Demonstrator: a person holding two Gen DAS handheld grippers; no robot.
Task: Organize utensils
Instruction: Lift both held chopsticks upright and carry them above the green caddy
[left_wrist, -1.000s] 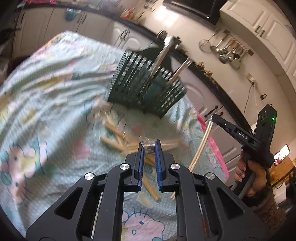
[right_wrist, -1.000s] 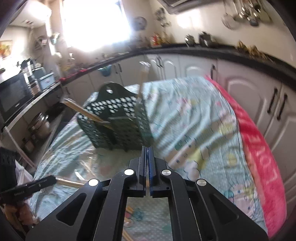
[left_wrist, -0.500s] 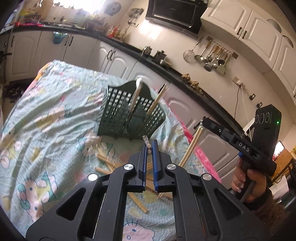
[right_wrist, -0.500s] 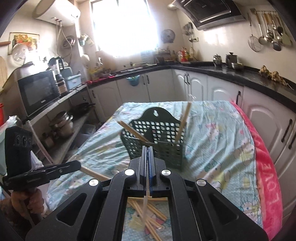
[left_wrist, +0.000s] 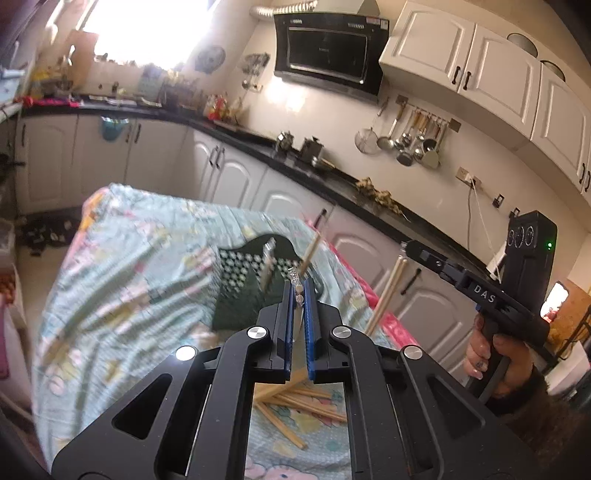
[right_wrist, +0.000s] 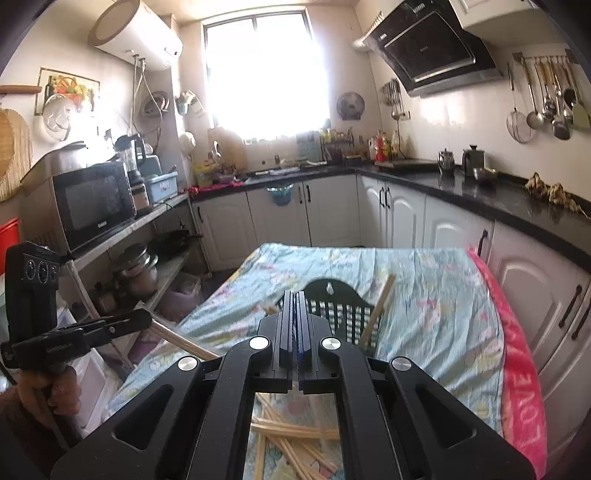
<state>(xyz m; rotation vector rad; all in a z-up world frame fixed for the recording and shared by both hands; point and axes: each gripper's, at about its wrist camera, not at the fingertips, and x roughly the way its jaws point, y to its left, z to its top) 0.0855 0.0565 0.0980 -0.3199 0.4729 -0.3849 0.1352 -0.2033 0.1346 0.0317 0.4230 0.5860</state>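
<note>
Both grippers rose; left gripper (left_wrist: 299, 295) jaws pinch a metal utensil (left_wrist: 295, 275), right gripper (right_wrist: 295, 295) jaws grip wooden chopsticks (left_wrist: 386, 295).

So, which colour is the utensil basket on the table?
The basket is dark green with a perforated grid pattern, clearest in the right wrist view.

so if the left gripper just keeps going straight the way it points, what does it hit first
Probably the green utensil basket, which sits right beyond the left gripper and the metal utensil it holds; depth is unclear, so it may pass above.
</note>
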